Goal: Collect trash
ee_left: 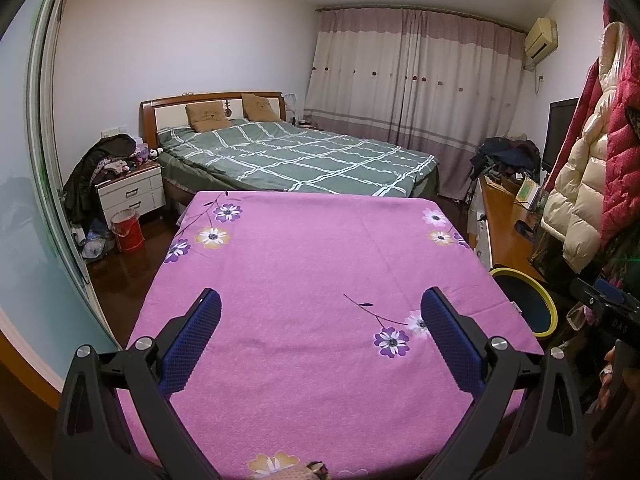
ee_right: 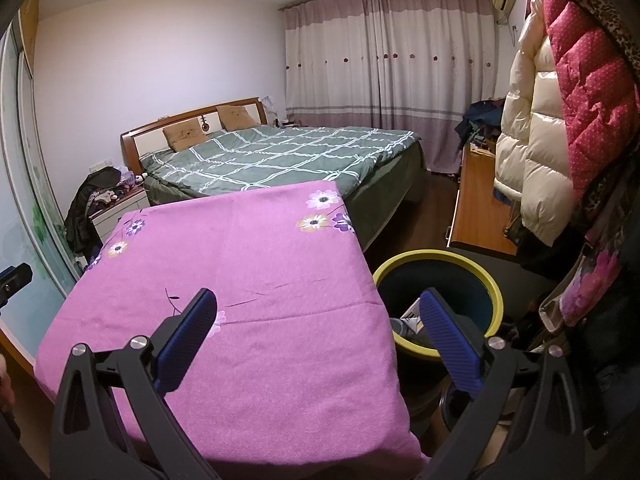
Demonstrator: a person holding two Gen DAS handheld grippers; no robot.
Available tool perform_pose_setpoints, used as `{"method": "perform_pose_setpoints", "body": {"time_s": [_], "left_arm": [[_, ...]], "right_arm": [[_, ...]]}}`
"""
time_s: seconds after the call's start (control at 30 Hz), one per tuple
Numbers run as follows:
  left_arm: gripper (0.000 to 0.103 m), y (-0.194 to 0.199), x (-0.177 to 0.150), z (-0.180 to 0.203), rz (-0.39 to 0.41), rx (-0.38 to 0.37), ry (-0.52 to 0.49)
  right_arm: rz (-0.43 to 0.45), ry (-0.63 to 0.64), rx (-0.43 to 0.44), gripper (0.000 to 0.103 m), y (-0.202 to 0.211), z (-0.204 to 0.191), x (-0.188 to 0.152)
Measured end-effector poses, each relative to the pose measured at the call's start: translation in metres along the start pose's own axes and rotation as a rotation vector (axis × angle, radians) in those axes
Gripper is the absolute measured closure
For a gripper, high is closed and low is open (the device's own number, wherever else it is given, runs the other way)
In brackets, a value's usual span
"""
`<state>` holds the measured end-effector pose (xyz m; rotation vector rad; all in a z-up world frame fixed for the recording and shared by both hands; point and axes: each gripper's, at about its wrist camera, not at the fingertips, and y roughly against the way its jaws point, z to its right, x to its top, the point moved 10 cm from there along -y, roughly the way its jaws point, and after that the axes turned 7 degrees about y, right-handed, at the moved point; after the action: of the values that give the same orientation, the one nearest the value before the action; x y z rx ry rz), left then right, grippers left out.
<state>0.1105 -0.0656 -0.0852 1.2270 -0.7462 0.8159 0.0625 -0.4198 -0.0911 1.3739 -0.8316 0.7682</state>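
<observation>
Here the bin (ee_right: 440, 276), dark inside with a yellow rim, stands upright on the floor just right of the purple cloth (ee_right: 248, 280), its mouth facing up. Some trash (ee_right: 410, 318) lies at its near inner wall; what kind, I cannot tell. Both the left gripper (ee_left: 320, 320) and the right gripper (ee_right: 318, 322) are spread wide and empty, the right one's right finger (ee_right: 448, 340) over the bin.

— Cloth (ee_left: 304, 280)? Bin (ee_right: 494, 292)?
— Pink with purple, white and orange flowers; yellow rim, dark inside.
— Quilt (ee_left: 304, 160)? Coats?
— Green, white checks. Cream coat (ee_right: 532, 148); red, white-dotted coat (ee_right: 588, 92).
</observation>
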Motion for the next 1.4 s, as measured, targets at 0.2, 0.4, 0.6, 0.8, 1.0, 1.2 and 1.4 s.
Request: {"method": "perform_pose_setpoints", "body": {"time_s": [0.2, 0.4, 0.6, 0.8, 1.0, 1.2, 1.4], "left_arm": [[0.005, 0.0, 0.0, 0.0, 0.0, 0.0, -0.004], [0.005, -0.002, -0.002, -0.002, -0.002, 0.002, -0.005], [0.005, -0.002, -0.002, -0.002, -0.003, -0.002, -0.004], [0.005, -0.005, -0.005, 0.001, -0.005, 0.024, -0.02], [0.005, -0.004, -0.006, 0.001, -0.008, 0.016, -0.013], [0.005, -0.004, -0.006, 0.002, -0.008, 0.016, -0.015], [0.005, -0.01, 0.001, 0.011, -0.013, -0.037, -0.012]], "right_arm": [[-0.001, 0.001, 0.0, 0.006, 0.0, 0.0, 0.0], [-0.003, 0.002, 0.0, 0.006, -0.001, -0.001, -0.001], [-0.005, 0.002, 0.001, 0.006, -0.002, -0.001, -0.001], [-0.006, 0.003, 0.003, 0.006, -0.003, -0.002, -0.001], [-0.01, 0.008, 0.004, 0.006, -0.004, -0.004, -0.003], [-0.014, 0.009, 0.006, 0.006, -0.007, -0.005, -0.003], [-0.027, 0.021, 0.031, 0.006, -0.015, -0.009, -0.001]]}}
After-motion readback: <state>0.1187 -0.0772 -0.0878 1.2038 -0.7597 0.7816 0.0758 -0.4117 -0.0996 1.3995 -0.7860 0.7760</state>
